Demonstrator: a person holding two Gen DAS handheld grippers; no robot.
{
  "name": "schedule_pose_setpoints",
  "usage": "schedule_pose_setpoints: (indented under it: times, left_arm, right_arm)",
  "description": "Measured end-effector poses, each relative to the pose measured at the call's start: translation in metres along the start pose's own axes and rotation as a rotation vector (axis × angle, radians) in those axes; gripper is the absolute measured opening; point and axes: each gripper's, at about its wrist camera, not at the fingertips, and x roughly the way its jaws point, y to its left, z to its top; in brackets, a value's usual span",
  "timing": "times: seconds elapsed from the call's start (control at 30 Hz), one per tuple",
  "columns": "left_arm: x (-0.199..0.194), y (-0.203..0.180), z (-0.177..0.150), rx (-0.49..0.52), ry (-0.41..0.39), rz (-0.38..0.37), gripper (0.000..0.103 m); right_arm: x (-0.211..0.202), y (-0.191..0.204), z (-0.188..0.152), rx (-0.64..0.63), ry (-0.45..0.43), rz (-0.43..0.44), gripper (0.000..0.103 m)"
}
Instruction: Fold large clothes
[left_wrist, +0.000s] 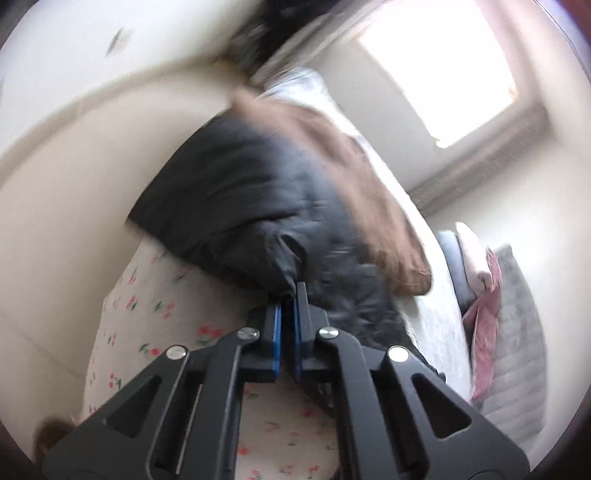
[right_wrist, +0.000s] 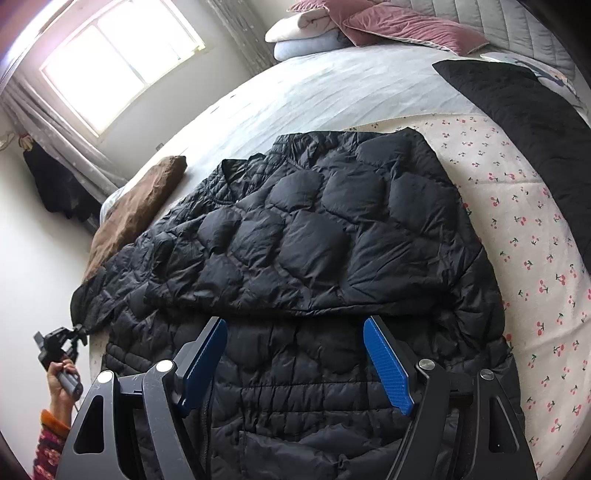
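A black quilted puffer jacket (right_wrist: 314, 240) lies spread on the bed, with one sleeve folded across its body. My left gripper (left_wrist: 290, 295) is shut on the end of a sleeve of the jacket (left_wrist: 258, 206) at the bed's edge; it also shows small in the right wrist view (right_wrist: 75, 330), pinching the sleeve tip. My right gripper (right_wrist: 295, 336) is open and empty, hovering just above the lower body of the jacket, its blue pads (right_wrist: 388, 365) wide apart.
The bed has a cherry-print cover (right_wrist: 517, 221) and a grey sheet (right_wrist: 332, 85). A brown garment (right_wrist: 136, 206) lies left of the jacket. A black quilted blanket (right_wrist: 528, 122) lies at right. Pillows (right_wrist: 388, 26) are piled at the head. A window (right_wrist: 118, 59) is behind.
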Motion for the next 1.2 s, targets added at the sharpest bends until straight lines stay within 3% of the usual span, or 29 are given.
schedule_pose_setpoints:
  times: [0.2,0.37,0.53,0.67,0.8,0.97,1.0,1.07,1.1,1.13,1.2]
  left_arm:
    - [-0.048,-0.095,0.005,0.257,-0.082,-0.145,0.005]
    - [-0.081,-0.184,-0.024,0.484,-0.082,-0.299,0.005]
    - [-0.085,-0.253,-0.085,0.673,0.023,-0.414,0.005]
    - [-0.072,-0.288,-0.14,0.786,0.141,-0.46,0.005]
    - [-0.051,-0.307,-0.2,0.888,0.265,-0.46,0.005]
    - [-0.013,-0.299,-0.261,0.971,0.452,-0.401,0.008]
    - [-0.005,-0.296,-0.27,0.992,0.498,-0.38,0.014]
    - [-0.002,-0.285,-0.285,1.021,0.581,-0.366,0.034]
    - [-0.003,-0.282,-0.287,1.028,0.601,-0.358,0.05]
    - [-0.006,-0.279,-0.288,1.036,0.603,-0.355,0.059]
    - [-0.019,-0.275,-0.288,1.078,0.583,-0.377,0.063]
  right_arm:
    - [-0.004,0.001,0.001,-0.002,-0.005,0.003,0.078]
    - [-0.007,0.005,0.001,-0.015,-0.009,0.012,0.078]
    - [-0.004,0.003,0.0,-0.002,0.001,0.019,0.078]
    - [-0.001,0.002,-0.001,0.004,0.009,0.022,0.078]
    - [0.004,0.003,-0.002,-0.002,0.017,0.024,0.078]
    - [0.014,0.004,-0.005,-0.004,0.04,0.025,0.078]
    - [0.016,0.004,-0.005,-0.005,0.043,0.025,0.078]
    - [0.018,0.003,-0.006,-0.004,0.047,0.025,0.078]
    - [0.019,0.003,-0.006,-0.003,0.049,0.026,0.078]
    - [0.02,0.002,-0.006,-0.001,0.05,0.026,0.078]
    - [0.02,0.0,-0.006,0.004,0.051,0.023,0.078]
